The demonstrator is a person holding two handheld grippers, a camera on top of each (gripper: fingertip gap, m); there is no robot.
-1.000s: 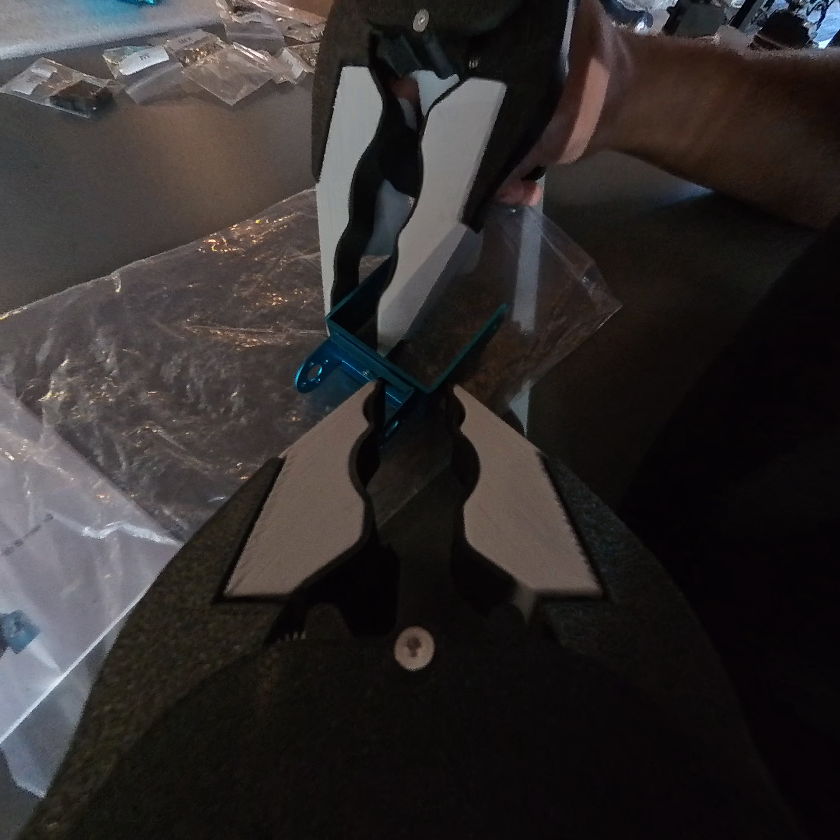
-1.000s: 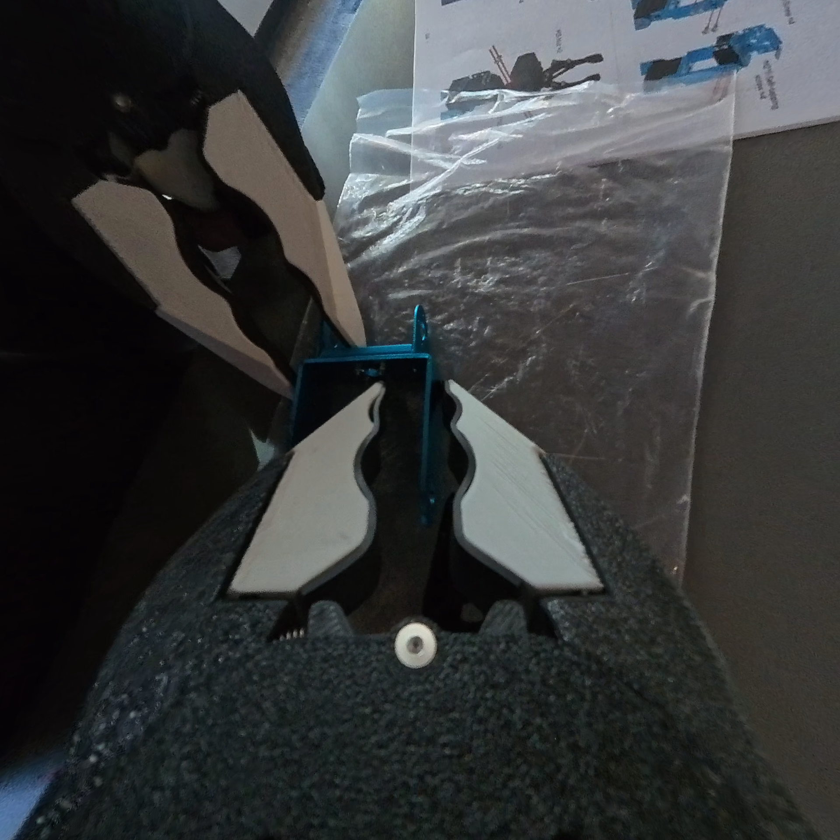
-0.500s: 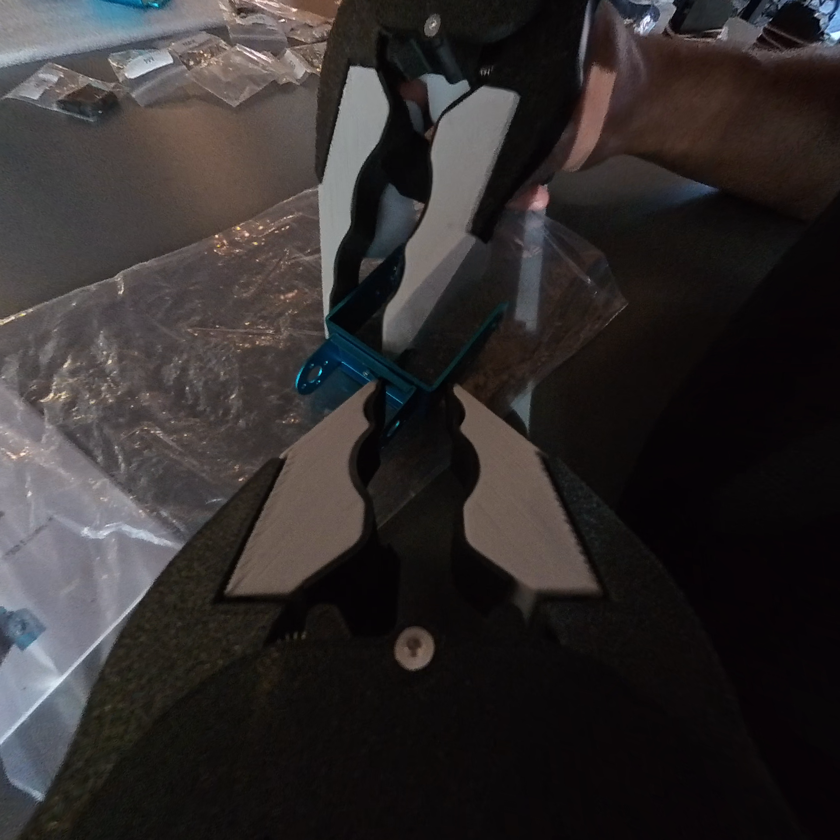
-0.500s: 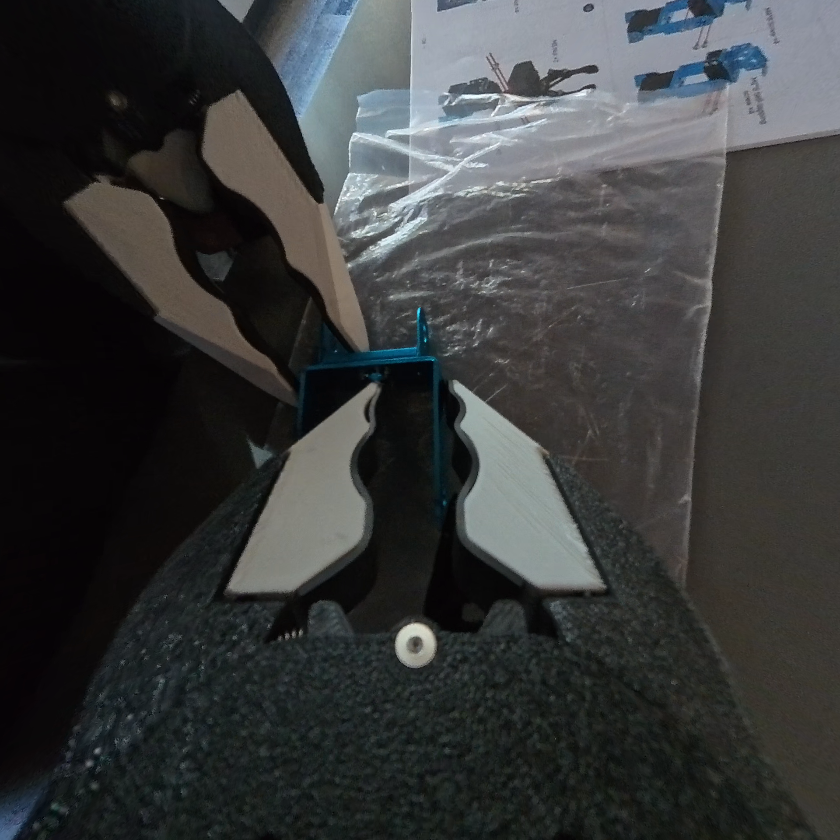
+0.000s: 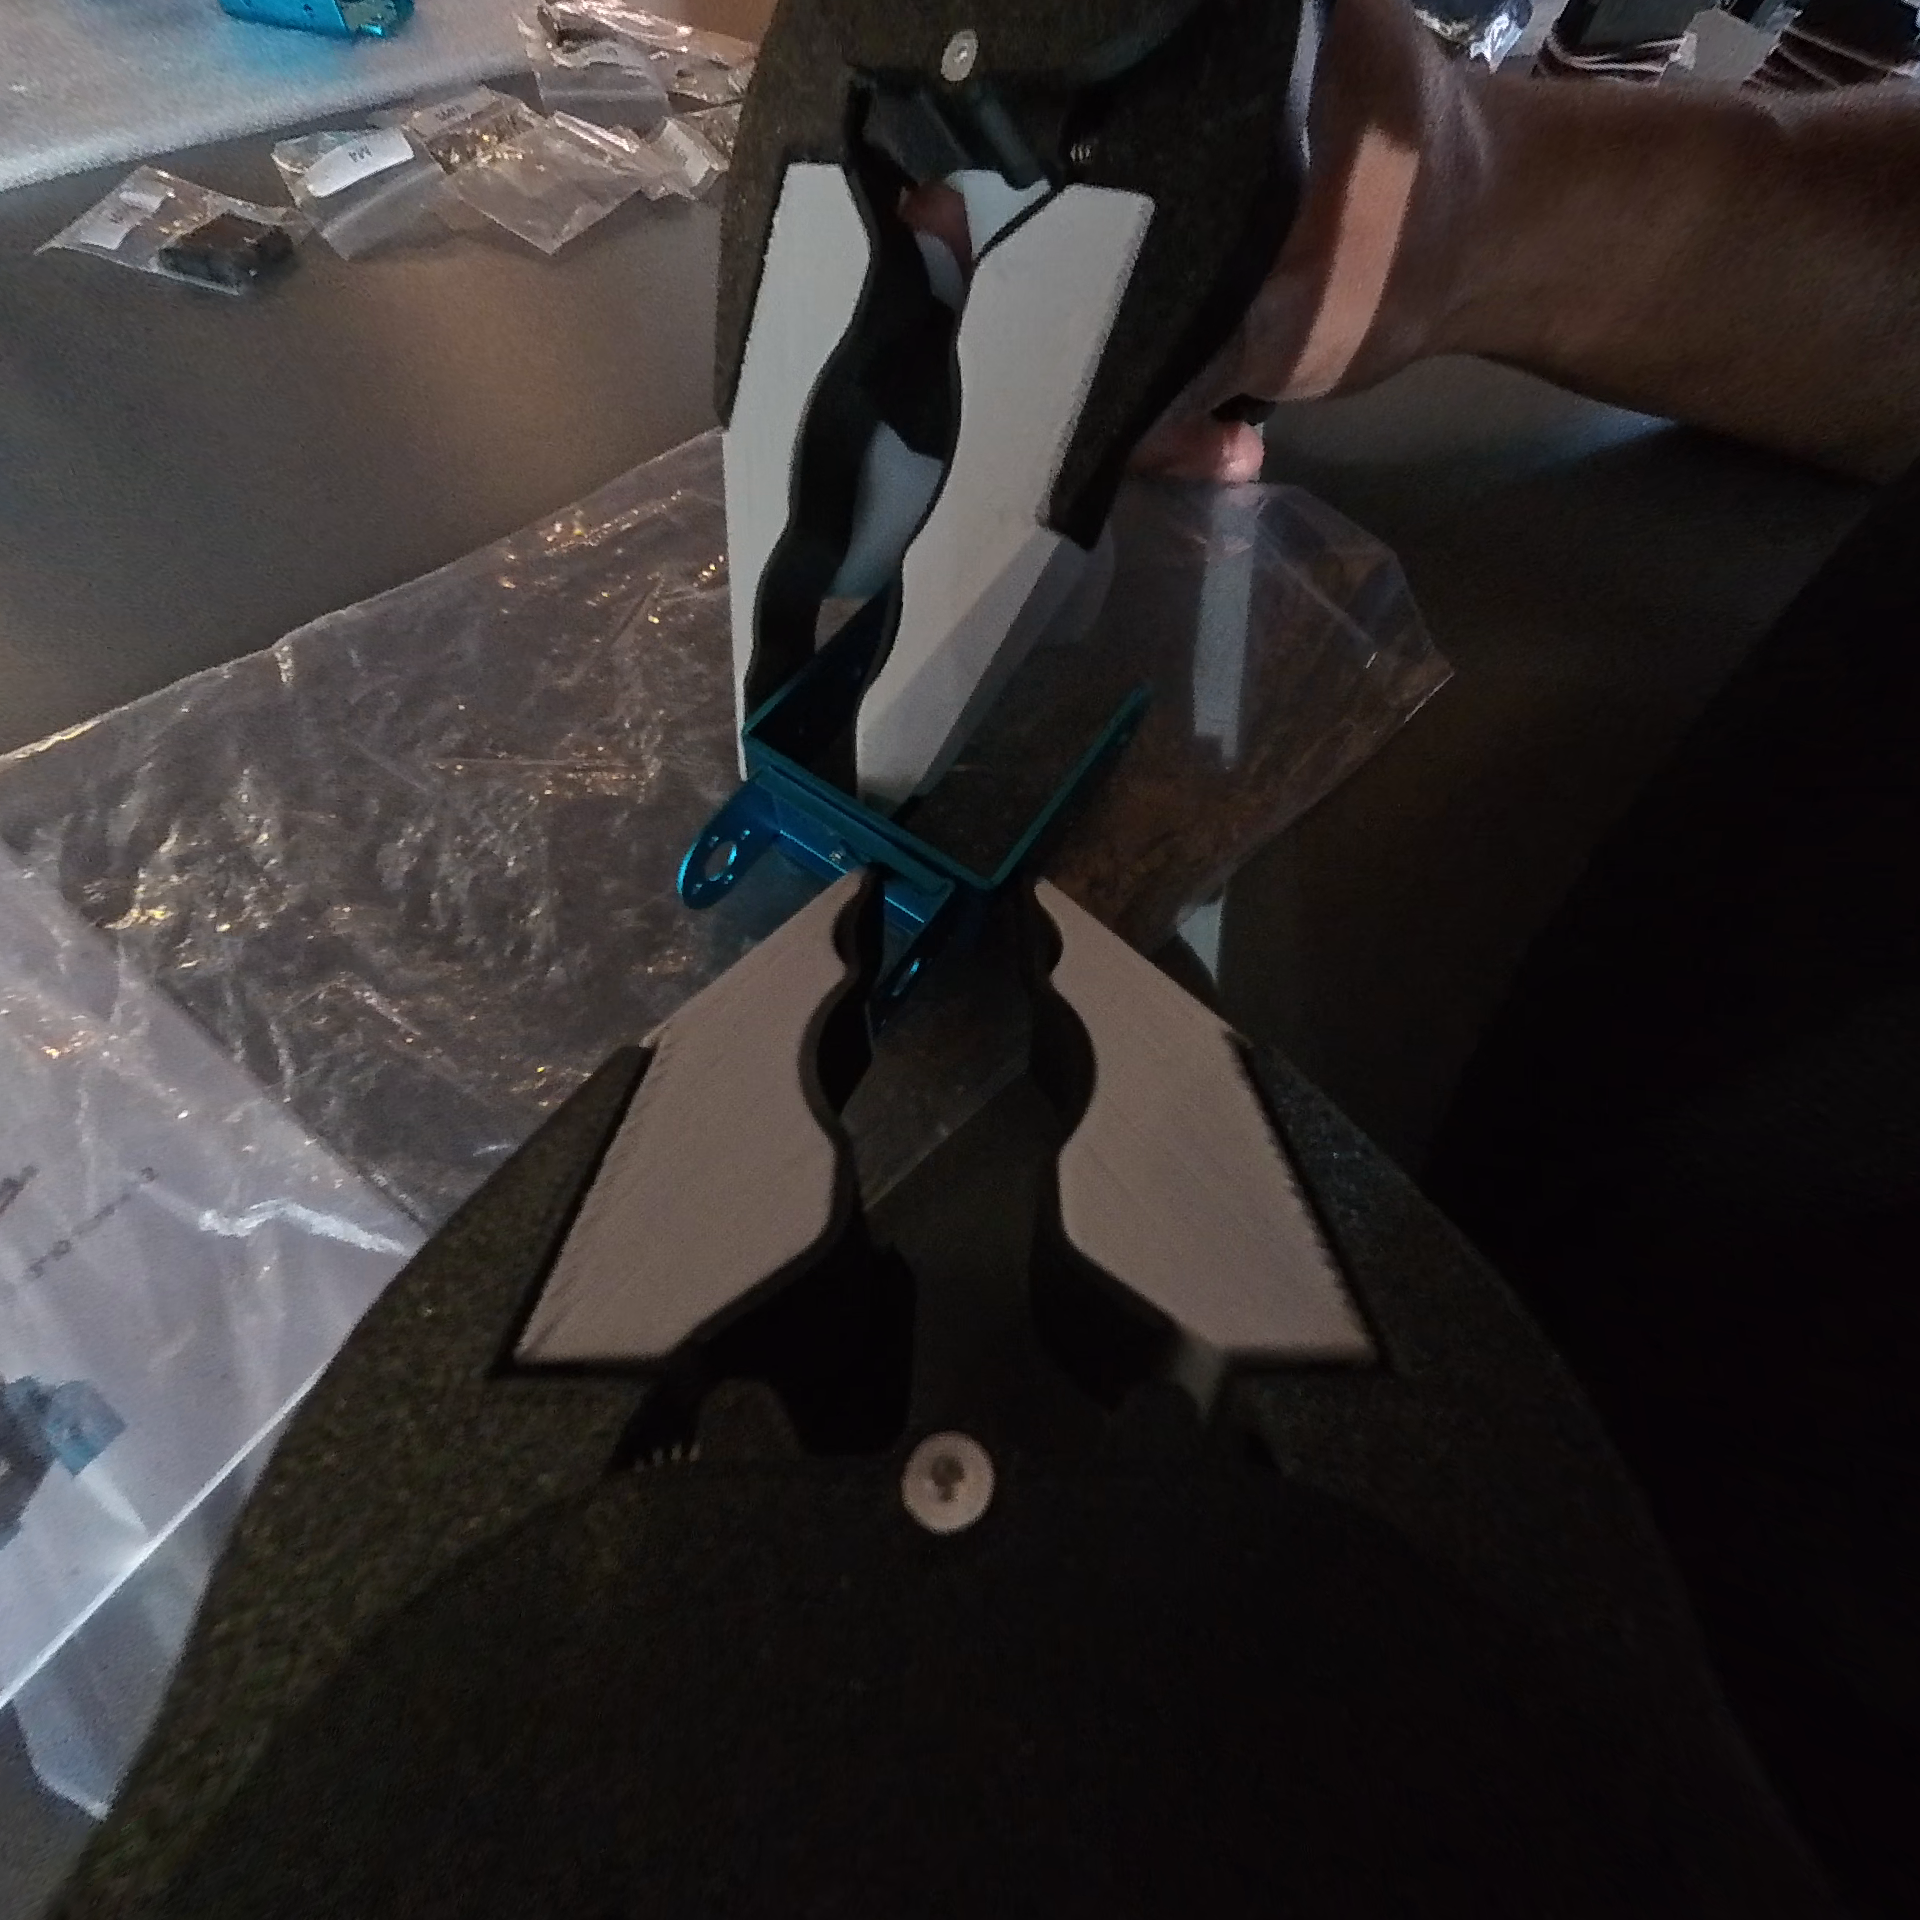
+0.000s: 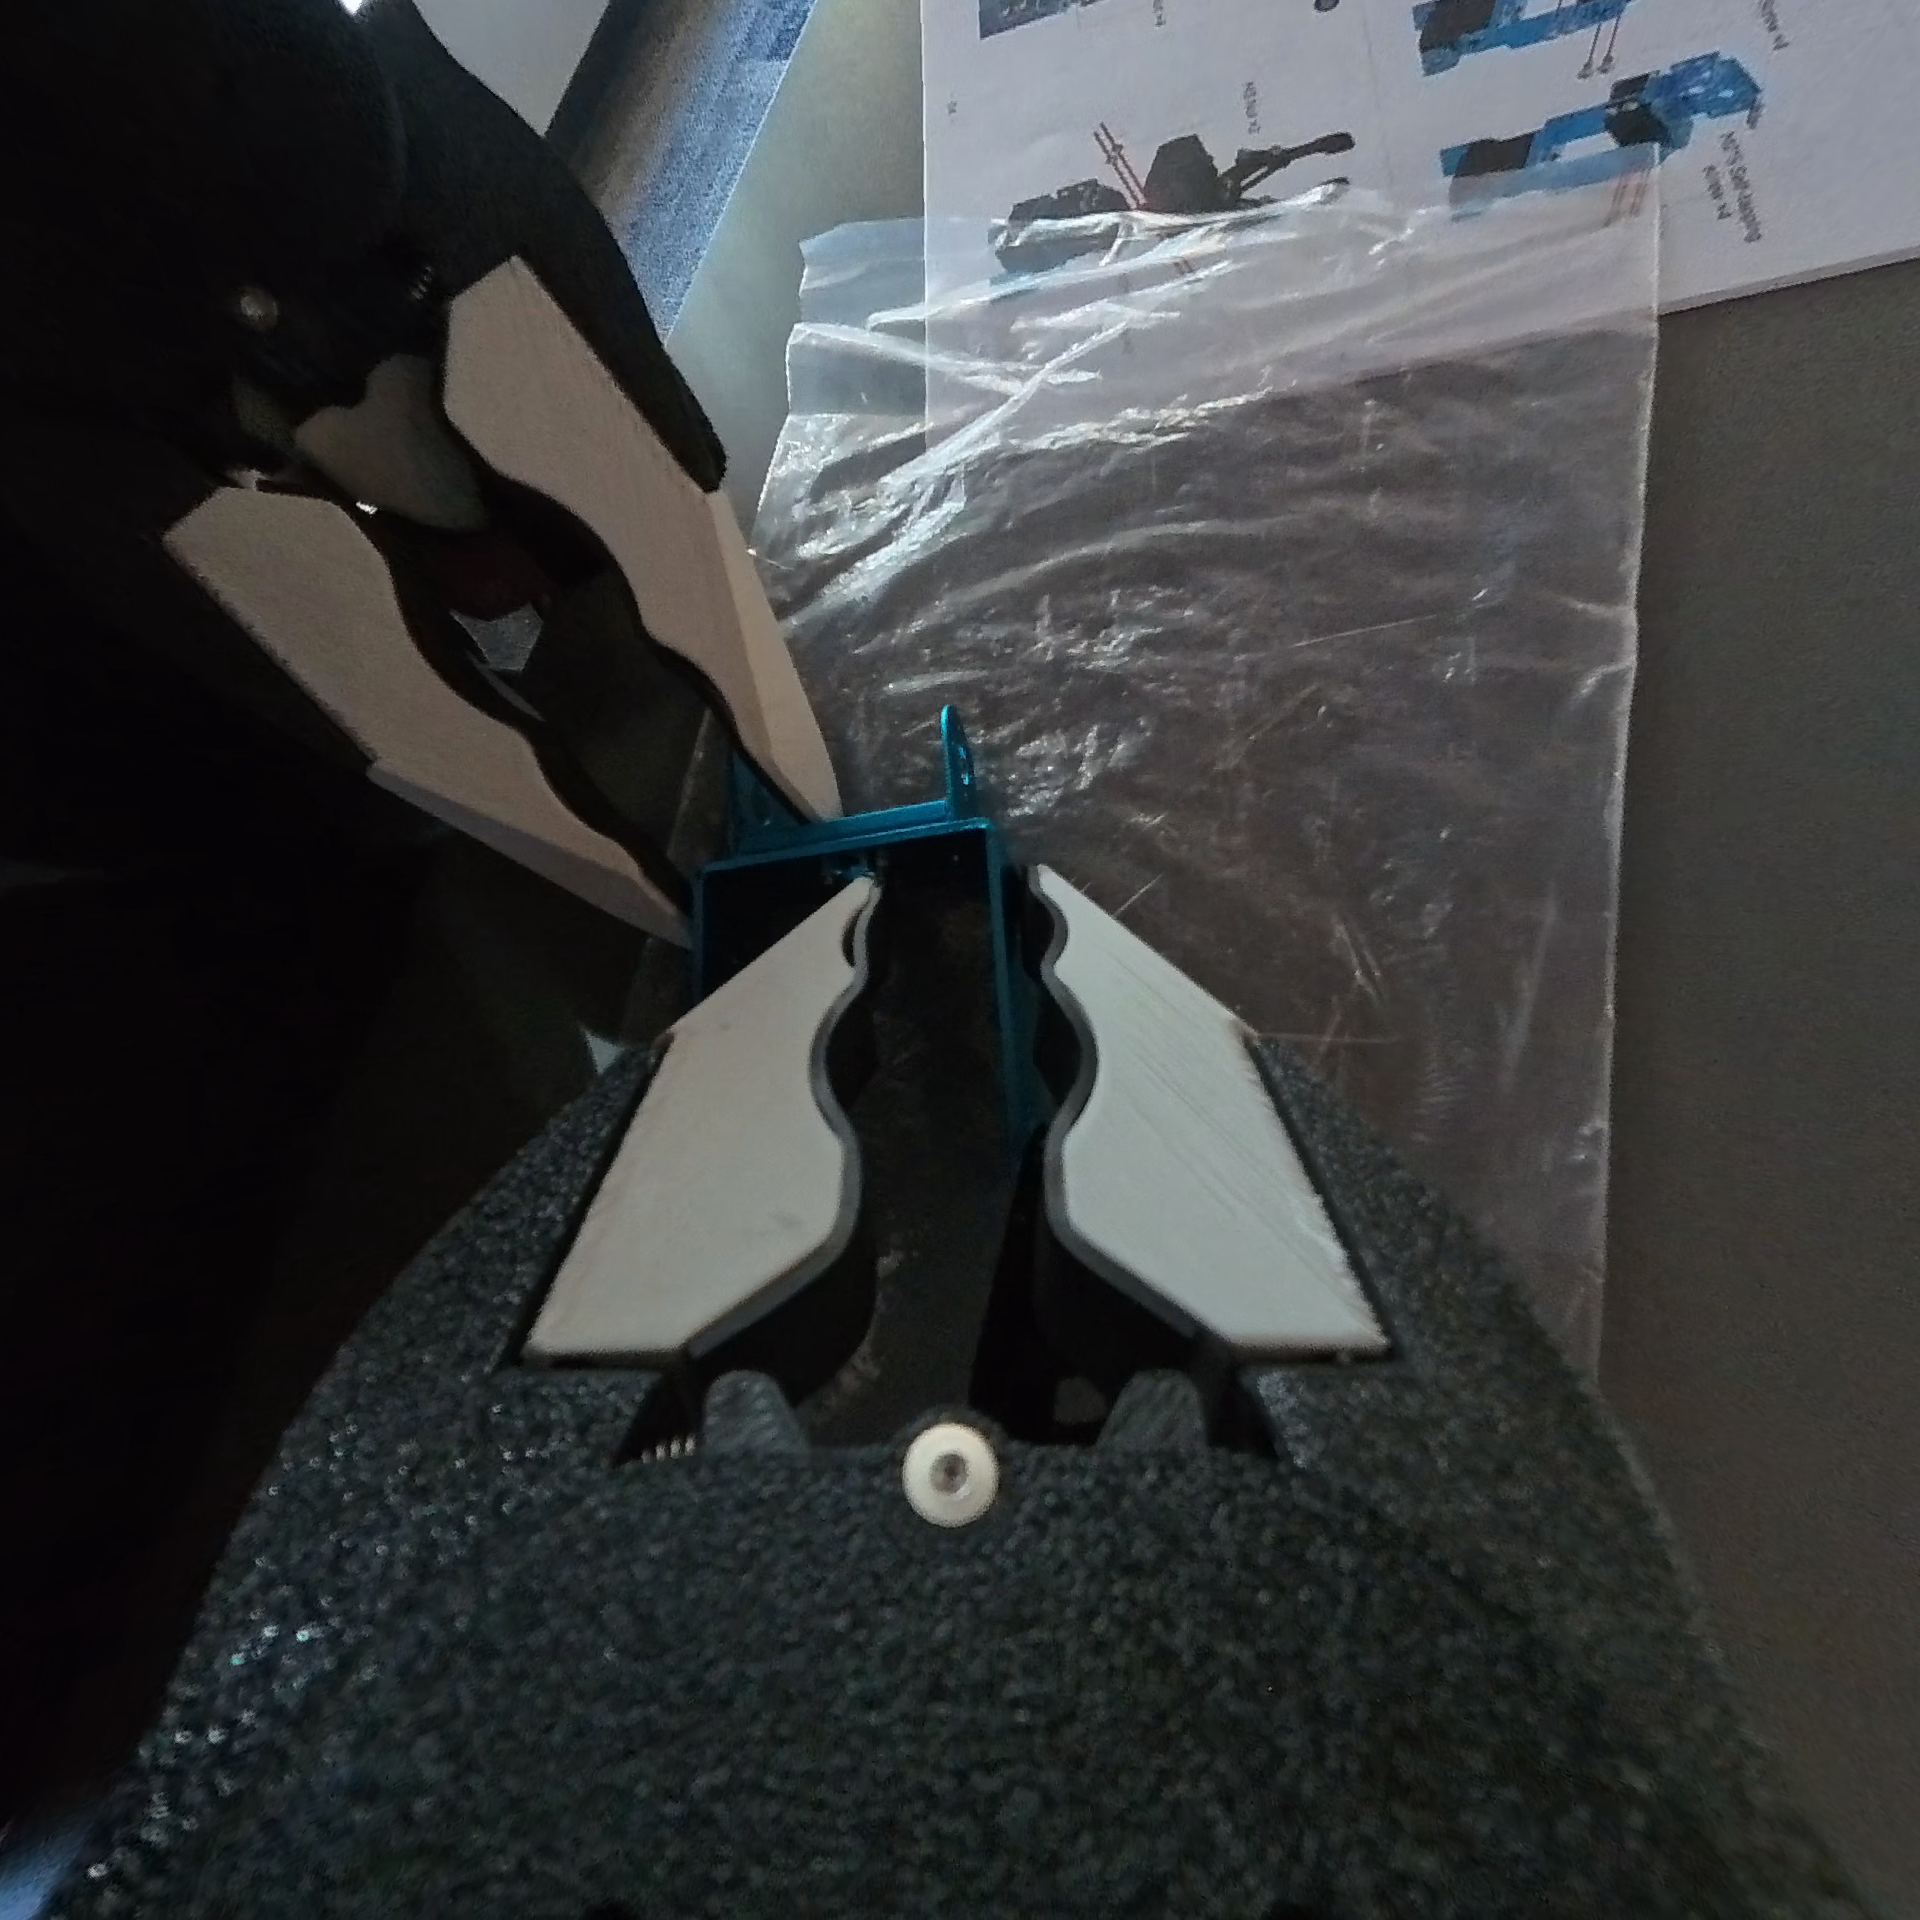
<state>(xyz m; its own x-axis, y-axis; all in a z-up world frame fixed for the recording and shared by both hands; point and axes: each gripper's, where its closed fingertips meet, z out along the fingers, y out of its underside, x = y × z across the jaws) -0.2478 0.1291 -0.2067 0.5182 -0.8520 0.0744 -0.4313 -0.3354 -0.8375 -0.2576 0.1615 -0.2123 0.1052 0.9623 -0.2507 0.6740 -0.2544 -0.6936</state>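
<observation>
Centrally, a blue metal bracket (image 5: 862, 831) is held above a clear plastic bag (image 5: 395, 790) lying on the grey table (image 5: 312, 416). It is gripped from two sides. One wall is pinched between the fingers of the left gripper (image 5: 940, 894), which are drawn in to a narrow gap around the metal; a rounded tab with a hole is seen projecting at 9 o'clock from that grip. The opposite wall, shown edge-on in the right wrist view (image 6: 1003, 977), is clamped between the fingers of the right gripper (image 6: 951, 883), likewise nearly closed upon it. In the left view the right gripper (image 5: 831, 748) is seen reaching down from 12 o'clock, carried by a bare hand (image 5: 1351, 208). A printed sheet (image 6: 1351, 125) with pictures is tucked partly under the bag at 12 o'clock in the right view. Small parts bags (image 5: 416, 177) are scattered at 11 o'clock in the left view.
</observation>
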